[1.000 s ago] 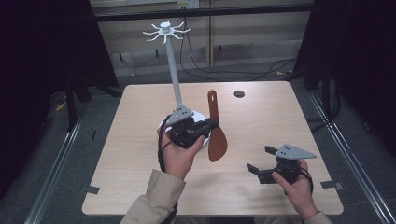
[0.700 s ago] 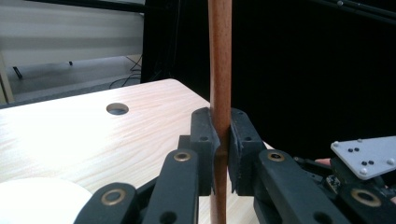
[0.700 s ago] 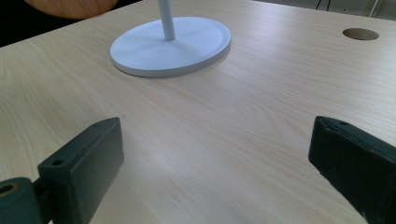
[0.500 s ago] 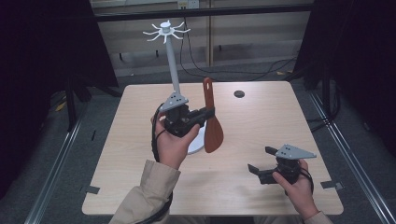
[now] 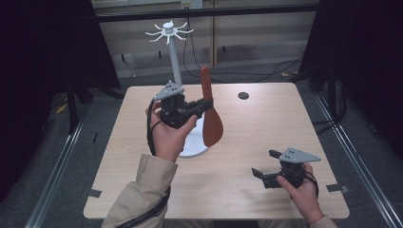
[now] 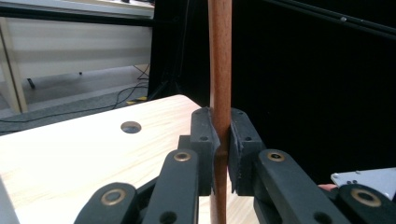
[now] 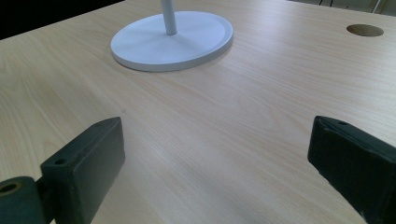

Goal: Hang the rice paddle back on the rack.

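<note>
A brown wooden spatula (image 5: 209,114) hangs upright in the air, handle up and blade down. My left gripper (image 5: 207,104) is shut on its handle, and in the left gripper view the two black pads (image 6: 203,135) press on the wooden handle (image 6: 219,65). Just behind it stands a white hook stand (image 5: 172,52) with a round base (image 5: 195,148) and several prongs on top. My right gripper (image 5: 264,165) rests low over the table's front right, jaws wide apart with nothing between them (image 7: 215,163).
The light wooden table (image 5: 247,137) has a round cable hole (image 5: 243,95) at the back right. The stand's white base (image 7: 173,39) lies ahead of the right gripper. Dark curtains flank the table, and cables run on the floor behind.
My left gripper has lifted the spatula higher and a little farther back, toward the stand's pole. The right gripper has stayed in place.
</note>
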A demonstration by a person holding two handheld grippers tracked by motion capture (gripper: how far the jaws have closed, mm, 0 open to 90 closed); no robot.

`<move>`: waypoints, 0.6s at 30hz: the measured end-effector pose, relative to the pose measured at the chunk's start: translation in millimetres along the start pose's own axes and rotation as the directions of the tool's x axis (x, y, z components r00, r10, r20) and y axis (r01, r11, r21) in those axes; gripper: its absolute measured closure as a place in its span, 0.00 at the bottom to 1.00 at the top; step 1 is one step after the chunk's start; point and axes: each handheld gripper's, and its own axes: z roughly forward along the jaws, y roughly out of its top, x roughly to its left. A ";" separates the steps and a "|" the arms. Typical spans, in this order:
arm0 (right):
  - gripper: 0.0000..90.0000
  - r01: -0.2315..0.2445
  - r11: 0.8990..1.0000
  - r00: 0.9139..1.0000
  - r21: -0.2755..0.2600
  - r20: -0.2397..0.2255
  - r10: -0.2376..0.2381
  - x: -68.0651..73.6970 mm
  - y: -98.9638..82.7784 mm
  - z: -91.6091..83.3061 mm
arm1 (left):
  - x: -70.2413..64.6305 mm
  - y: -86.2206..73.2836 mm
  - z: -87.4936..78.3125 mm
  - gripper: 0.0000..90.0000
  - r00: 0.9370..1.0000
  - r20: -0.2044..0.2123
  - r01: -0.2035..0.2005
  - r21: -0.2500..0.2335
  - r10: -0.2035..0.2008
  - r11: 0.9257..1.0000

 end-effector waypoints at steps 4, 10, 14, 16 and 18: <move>0.04 -0.005 1.000 1.000 -0.007 0.001 0.005 -0.4 0.4 -1.2 | 2.9 8.8 -1.1 0.92 1.000 -0.002 -0.001 -0.016 0.001 1.000; 0.04 -0.008 1.000 1.000 -0.011 -0.003 0.008 -1.3 -0.3 -1.1 | 6.9 19.4 -0.4 0.92 1.000 -0.008 -0.010 -0.018 0.010 1.000; 0.04 -0.010 1.000 1.000 -0.013 -0.003 0.010 -1.0 0.4 -1.3 | 9.3 29.1 -0.3 0.92 1.000 -0.025 -0.010 -0.023 0.010 1.000; 0.04 -0.010 1.000 1.000 -0.014 -0.004 0.010 -1.0 0.5 -1.3 | 10.8 31.7 -0.2 0.92 1.000 -0.025 -0.007 -0.025 0.007 1.000; 0.04 -0.010 1.000 1.000 -0.014 -0.007 0.010 -1.1 0.4 -1.2 | 12.6 34.3 -0.1 0.92 1.000 -0.025 -0.010 -0.036 0.009 0.999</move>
